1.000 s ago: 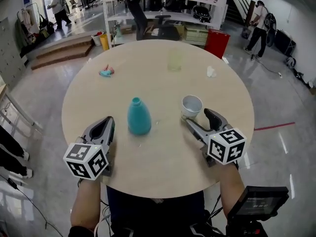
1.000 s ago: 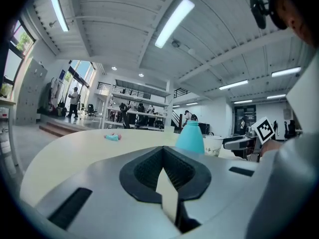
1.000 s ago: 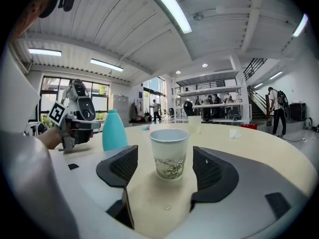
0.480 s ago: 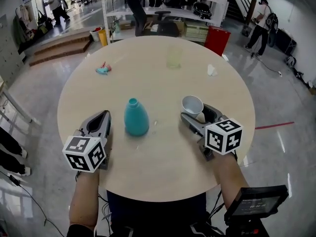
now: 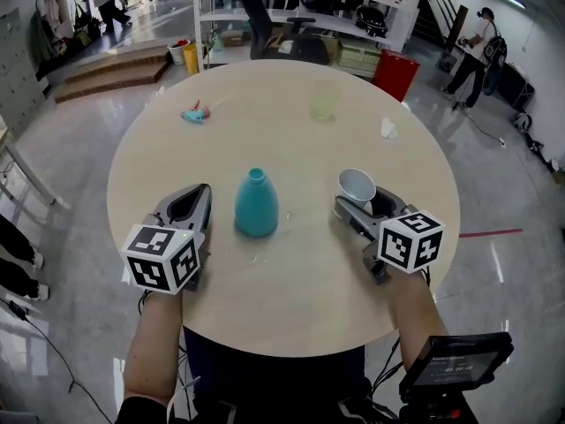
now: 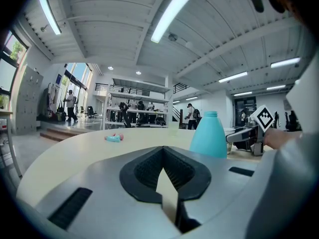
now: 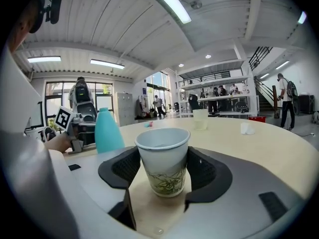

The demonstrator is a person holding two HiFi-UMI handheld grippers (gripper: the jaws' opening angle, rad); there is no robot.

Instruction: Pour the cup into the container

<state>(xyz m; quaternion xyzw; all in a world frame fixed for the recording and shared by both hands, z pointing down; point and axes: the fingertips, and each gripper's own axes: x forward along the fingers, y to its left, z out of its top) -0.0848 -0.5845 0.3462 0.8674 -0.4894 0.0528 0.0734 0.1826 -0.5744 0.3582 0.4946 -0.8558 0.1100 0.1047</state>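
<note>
A white paper cup (image 5: 357, 186) with a green print stands upright on the round table (image 5: 291, 316), right of centre. My right gripper (image 5: 362, 205) reaches around it. In the right gripper view the cup (image 7: 163, 158) sits between the two dark pads (image 7: 124, 166), close to both; the jaws are closing and I see no firm press. A teal bottle-shaped container (image 5: 256, 204) stands at the table's middle, left of the cup, and shows in both gripper views (image 6: 209, 136) (image 7: 107, 131). My left gripper (image 5: 189, 203) rests on the table left of the container, shut and empty (image 6: 163, 169).
At the far side of the table stand a pale translucent cup (image 5: 324, 101), a crumpled white tissue (image 5: 389, 129) and a small pink-and-teal object (image 5: 194, 113). Beyond the table are shelves, a red bin (image 5: 395, 76) and people walking on the floor.
My right gripper has slid forward so the paper cup now stands between its jaws instead of ahead of its tips. The left gripper has stayed beside the teal container.
</note>
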